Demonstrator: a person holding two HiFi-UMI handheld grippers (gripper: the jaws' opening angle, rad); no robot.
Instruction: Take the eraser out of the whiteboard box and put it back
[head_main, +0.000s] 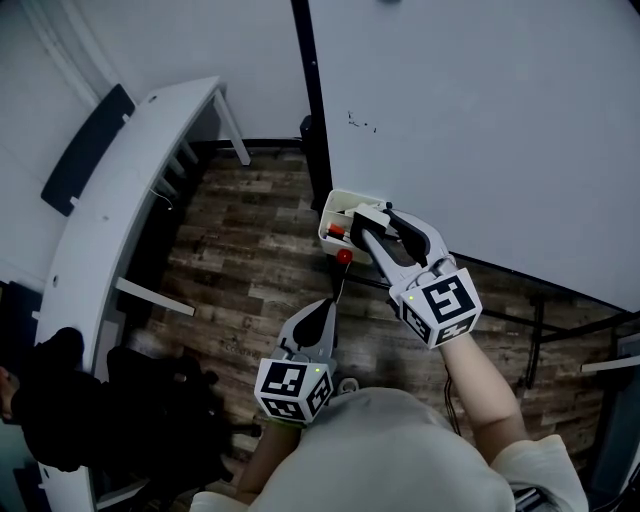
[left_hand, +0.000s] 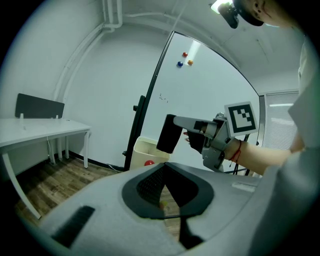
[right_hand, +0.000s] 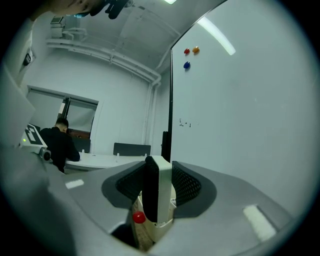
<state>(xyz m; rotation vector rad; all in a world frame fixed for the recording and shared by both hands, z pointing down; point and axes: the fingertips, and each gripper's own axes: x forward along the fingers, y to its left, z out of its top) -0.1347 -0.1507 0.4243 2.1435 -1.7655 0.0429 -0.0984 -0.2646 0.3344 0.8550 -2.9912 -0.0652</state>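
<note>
My right gripper (head_main: 372, 218) is shut on the eraser (head_main: 361, 229), a white block with a black felt face, and holds it upright just over the cream whiteboard box (head_main: 333, 213). In the right gripper view the eraser (right_hand: 157, 192) stands between the two pads, and the box (right_hand: 161, 231) and a red knob (right_hand: 138, 217) show below it. The left gripper view shows the eraser (left_hand: 167, 134) hanging above the box (left_hand: 144, 150). My left gripper (head_main: 325, 305) is lower and nearer to me, shut and empty, pointing toward the box.
The whiteboard (head_main: 480, 120) on its black stand fills the right side, with coloured magnets (left_hand: 184, 59) high on it. A long white desk (head_main: 120, 200) runs along the left wall. A person in black (head_main: 40, 400) sits at it. Wood flooring lies between.
</note>
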